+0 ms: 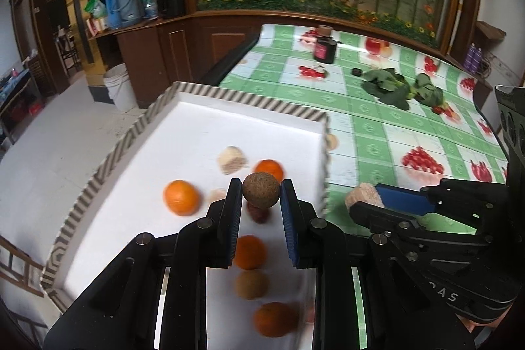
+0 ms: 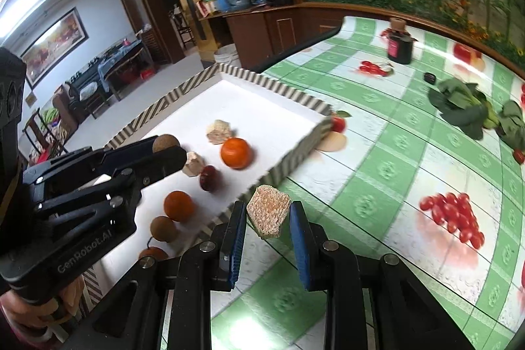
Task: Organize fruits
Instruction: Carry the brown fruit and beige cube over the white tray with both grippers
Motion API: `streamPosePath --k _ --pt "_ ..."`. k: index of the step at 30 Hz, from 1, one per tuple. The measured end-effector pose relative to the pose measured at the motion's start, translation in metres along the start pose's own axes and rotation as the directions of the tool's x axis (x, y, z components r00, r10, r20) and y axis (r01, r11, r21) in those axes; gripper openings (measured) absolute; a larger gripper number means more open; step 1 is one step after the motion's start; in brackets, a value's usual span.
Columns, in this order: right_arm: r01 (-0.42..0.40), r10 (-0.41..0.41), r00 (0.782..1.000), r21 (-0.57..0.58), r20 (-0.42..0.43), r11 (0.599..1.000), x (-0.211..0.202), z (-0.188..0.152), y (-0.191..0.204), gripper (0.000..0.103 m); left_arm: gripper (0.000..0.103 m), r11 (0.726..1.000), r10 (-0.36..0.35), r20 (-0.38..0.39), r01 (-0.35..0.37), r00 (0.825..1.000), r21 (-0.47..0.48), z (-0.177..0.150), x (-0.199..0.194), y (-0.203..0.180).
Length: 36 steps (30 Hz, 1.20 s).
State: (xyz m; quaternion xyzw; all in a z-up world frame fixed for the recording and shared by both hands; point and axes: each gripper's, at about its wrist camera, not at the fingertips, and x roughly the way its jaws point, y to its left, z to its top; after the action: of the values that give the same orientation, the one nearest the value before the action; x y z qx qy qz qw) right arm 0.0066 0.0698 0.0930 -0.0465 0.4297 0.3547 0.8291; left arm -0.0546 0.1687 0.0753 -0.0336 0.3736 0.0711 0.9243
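Gripping a round, rough brown longan-like fruit (image 1: 261, 189) between its blue-padded tips, the left gripper (image 1: 261, 191) hangs above the white tray with the zigzag-striped rim (image 1: 252, 100); the right gripper (image 2: 269, 215), just beside the tray's near edge and over the green-checked, fruit-printed tablecloth (image 2: 377, 159), is closed in the same way on a pale, tan, angular porous chunk (image 2: 268, 214), apparently a cut piece of fruit. Inside the tray lie loose items, well apart from one another: a bright orange mandarin (image 2: 235, 152), a second, darker mandarin (image 2: 178, 205), a dark red jujube-like fruit (image 2: 208, 176), another brown round fruit (image 2: 163, 228), and two pale chunks (image 2: 219, 131) of the same kind as the held one; a further orange fruit shows at the lower edge, half hidden. Farther out on the cloth rest dark green leafy vegetables (image 2: 459, 107) and a small dark jar with a cork-coloured lid (image 2: 399, 46). Judged step: both loads are lifted and in carriage, sorting under way, most fruit unsorted. Next move calls for taking each piece beside its like, lowering close to the surface, then parting the pads; the round fruit may roll.
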Motion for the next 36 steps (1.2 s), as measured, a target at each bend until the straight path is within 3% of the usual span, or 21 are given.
streamPosePath --k 17,36 --pt "-0.02 0.018 0.999 -0.056 -0.031 0.998 0.036 0.032 0.024 0.026 0.023 0.989 0.076 -0.02 -0.078 0.997 -0.125 0.013 0.015 0.079" --pt "0.02 -0.022 0.997 -0.034 -0.077 0.999 0.096 0.074 -0.004 0.026 0.023 0.988 0.039 -0.144 -0.06 0.989 -0.144 0.044 0.08 0.087"
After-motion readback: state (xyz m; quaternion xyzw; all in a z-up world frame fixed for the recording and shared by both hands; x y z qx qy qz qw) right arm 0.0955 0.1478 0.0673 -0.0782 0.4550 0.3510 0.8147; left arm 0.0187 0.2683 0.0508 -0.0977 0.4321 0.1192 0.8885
